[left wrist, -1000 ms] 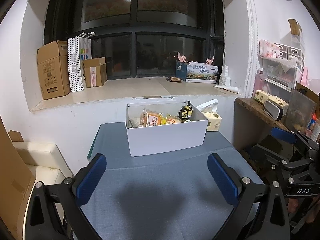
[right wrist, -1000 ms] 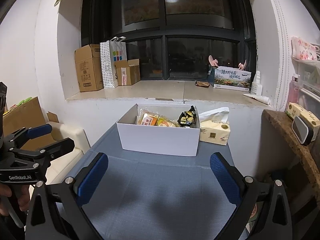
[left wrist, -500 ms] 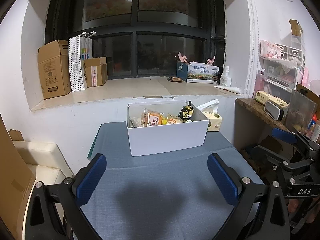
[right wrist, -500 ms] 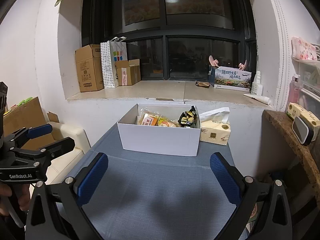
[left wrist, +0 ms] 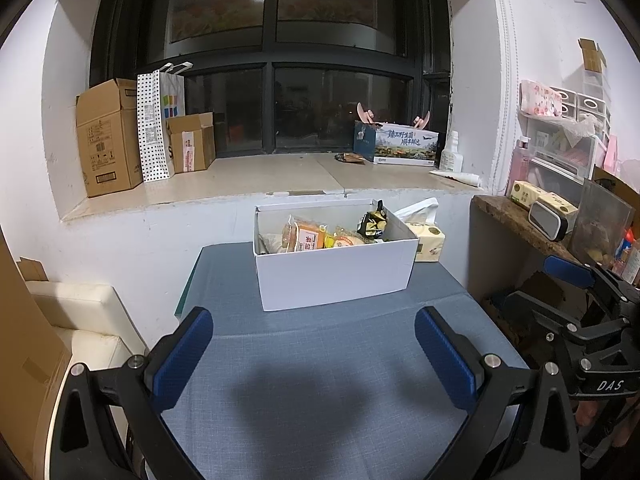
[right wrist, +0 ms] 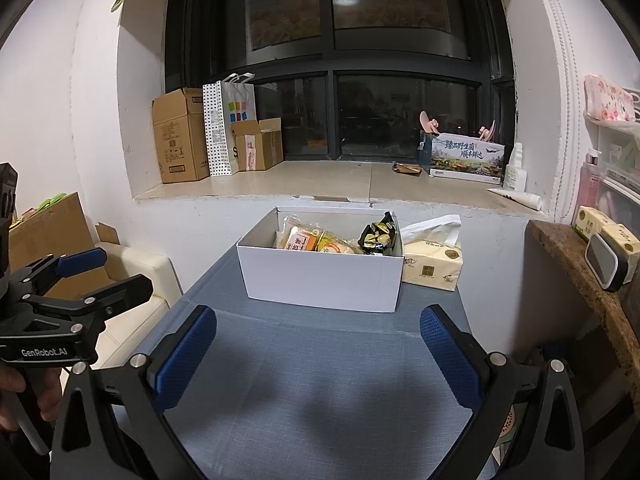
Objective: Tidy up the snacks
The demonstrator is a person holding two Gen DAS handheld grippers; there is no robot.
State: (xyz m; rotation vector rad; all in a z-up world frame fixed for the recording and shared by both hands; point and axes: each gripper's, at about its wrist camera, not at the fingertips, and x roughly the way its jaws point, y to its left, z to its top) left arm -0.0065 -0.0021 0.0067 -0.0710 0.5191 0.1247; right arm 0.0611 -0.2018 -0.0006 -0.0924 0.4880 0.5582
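Left tool (left wrist: 312, 344), right tool (right wrist: 316, 344) level, agape, facing box (left wrist: 334, 276).

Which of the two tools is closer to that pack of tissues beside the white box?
Right, I'd judge. The right tool faces the tissue pack nearly straight on; the left tool sits further left, with the white box partly hiding the pack. Both are open, well short.

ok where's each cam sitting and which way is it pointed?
Left wrist: on the left gripper, facing the white box of snacks on the blue table; own open fingers low, right gripper at the right edge.
Right wrist: on the right gripper, same heading; own open fingers, left gripper at the left edge.
Shared: box, tissue pack, window ledge.
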